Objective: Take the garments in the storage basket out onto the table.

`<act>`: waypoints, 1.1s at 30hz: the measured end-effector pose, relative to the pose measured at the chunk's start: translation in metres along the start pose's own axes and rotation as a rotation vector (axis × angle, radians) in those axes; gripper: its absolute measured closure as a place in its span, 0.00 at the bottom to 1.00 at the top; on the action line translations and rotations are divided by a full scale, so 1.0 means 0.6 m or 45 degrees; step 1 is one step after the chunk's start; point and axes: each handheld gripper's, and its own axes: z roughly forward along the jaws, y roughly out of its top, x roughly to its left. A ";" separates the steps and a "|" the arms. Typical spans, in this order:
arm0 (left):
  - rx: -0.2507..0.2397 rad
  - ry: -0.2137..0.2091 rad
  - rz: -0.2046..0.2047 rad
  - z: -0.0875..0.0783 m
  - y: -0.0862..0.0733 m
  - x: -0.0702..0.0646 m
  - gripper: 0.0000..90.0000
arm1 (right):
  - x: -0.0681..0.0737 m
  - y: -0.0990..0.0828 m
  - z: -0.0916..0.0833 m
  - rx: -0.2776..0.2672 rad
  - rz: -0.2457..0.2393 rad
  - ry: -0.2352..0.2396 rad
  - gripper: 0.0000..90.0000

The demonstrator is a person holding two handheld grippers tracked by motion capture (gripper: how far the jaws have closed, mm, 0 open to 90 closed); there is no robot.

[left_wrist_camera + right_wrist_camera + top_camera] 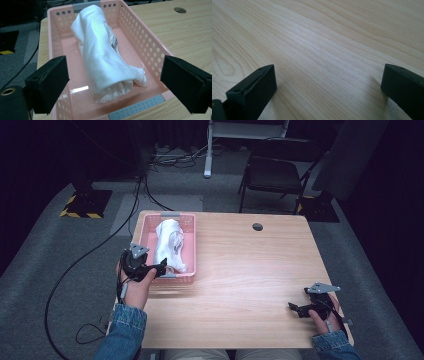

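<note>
White cloth point(105, 60), rolled into a loose bundle, lies lengthwise inside the pink basket point(147, 47), its near end just short of the basket's near wall. The basket sits at the left far corner of the worktop point(250, 270), probably so the left hand can get at it easily. The left tongs point(159, 268) hang above the basket's near rim with jaws spread wide on either side of the bundle and gripping nothing, lined up as if for a grab. The right tongs point(296, 309) wait well away from the basket, low over bare wood, also wide open and empty. Dark markings show in a fold of the cloth, too tucked in to make out; what kind of garment it is I cannot tell.
</note>
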 end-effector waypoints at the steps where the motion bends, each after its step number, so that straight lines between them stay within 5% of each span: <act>1: 0.000 0.001 0.001 0.001 0.001 0.000 0.09 | 0.000 0.000 0.000 0.000 0.000 0.000 0.00; 33: -0.014 0.004 -0.003 0.039 0.064 0.014 0.09 | 0.000 0.000 0.000 0.000 0.000 0.000 0.00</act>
